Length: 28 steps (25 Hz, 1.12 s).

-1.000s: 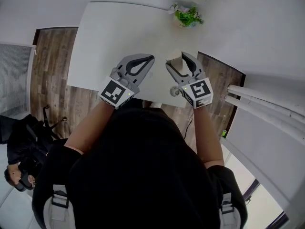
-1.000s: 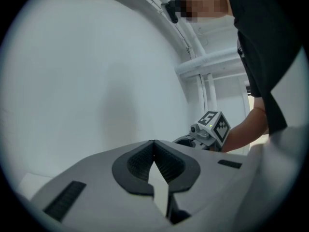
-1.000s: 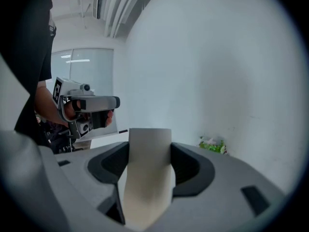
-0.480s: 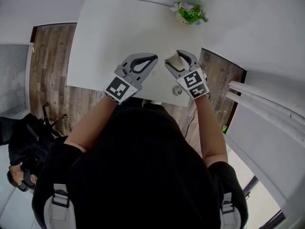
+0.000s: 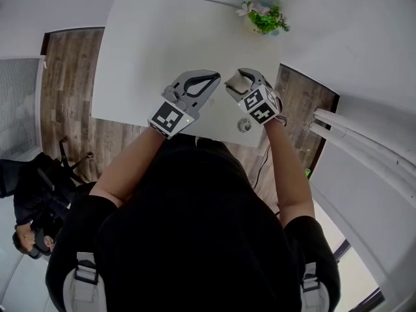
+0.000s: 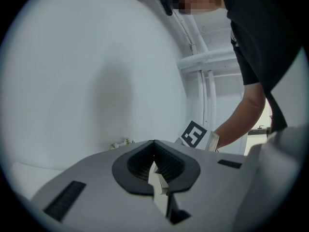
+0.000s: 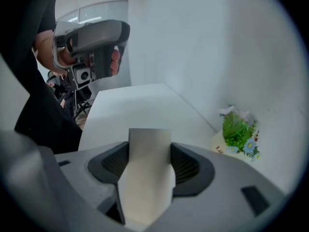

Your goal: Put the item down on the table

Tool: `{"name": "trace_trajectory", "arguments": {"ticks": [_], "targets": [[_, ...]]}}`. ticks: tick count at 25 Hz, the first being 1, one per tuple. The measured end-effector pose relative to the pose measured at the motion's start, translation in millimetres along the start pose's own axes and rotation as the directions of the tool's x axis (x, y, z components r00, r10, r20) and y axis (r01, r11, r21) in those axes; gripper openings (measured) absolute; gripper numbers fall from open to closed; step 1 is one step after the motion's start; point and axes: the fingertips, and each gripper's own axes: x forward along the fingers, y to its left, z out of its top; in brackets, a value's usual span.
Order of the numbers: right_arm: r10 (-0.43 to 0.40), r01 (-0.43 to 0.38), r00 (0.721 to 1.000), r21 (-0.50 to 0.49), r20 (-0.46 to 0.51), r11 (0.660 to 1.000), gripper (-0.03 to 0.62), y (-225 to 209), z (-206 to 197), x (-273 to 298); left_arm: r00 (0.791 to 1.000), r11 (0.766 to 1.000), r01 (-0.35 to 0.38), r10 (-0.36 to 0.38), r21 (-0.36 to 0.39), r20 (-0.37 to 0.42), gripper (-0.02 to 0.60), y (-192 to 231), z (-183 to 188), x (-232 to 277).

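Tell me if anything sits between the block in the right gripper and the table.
Nothing visible does. The beige flat-sided block, clamped in the right gripper, hangs over a bare stretch of the white table. The small potted plant stands at the far corner, and the left gripper is off to the side, shut.

Grey left gripper [image 5: 214, 78] and right gripper [image 5: 236, 84], with black ribbed pads [image 7: 186, 166] and black-and-white square markers [image 5: 170, 117]. Cream item [image 7: 147, 178]. White table [image 5: 162, 38] and wall [image 5: 351, 38]. Green plant [image 5: 268, 19], white and blue flowers [image 7: 248, 149], cream pot [image 7: 219, 141]. Brown wood-grain floor [image 5: 65, 90]. Black shirt [image 5: 188, 226].
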Motion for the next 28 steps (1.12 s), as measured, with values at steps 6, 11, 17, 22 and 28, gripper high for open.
{"name": "trace_trajectory", "arguments": {"ticks": [6,11,17,22,28], "targets": [[0.034,-0.043,0.991,-0.075,-0.126,0.996,0.276,0.0,-25.9,34.7,1.0,1.0,0.013,-0.013,-0.002,-0.011,-0.006,6.3,-8.8,11.3],[0.047,-0.061,0.985,-0.078,-0.168,0.995,0.276,2.3,-39.8,57.3,1.0,1.0,0.002,-0.002,0.006,0.0,-0.006,12.7,-10.4,14.7],[0.071,-0.086,0.975,-0.063,-0.211,0.994,0.275,3.5,-55.4,87.2,1.0,1.0,-0.011,0.011,0.021,-0.007,-0.006,18.7,-12.4,15.1],[0.074,-0.099,0.968,-0.089,-0.241,0.991,0.275,6.4,-60.3,105.8,1.0,1.0,-0.023,0.024,0.013,-0.001,-0.006,20.8,-11.6,10.0],[0.063,-0.102,0.959,-0.132,-0.276,0.986,0.275,13.5,-65.4,121.9,0.998,0.998,-0.053,0.053,-0.012,-0.013,-0.006,25.2,-12.6,-2.2]]}}
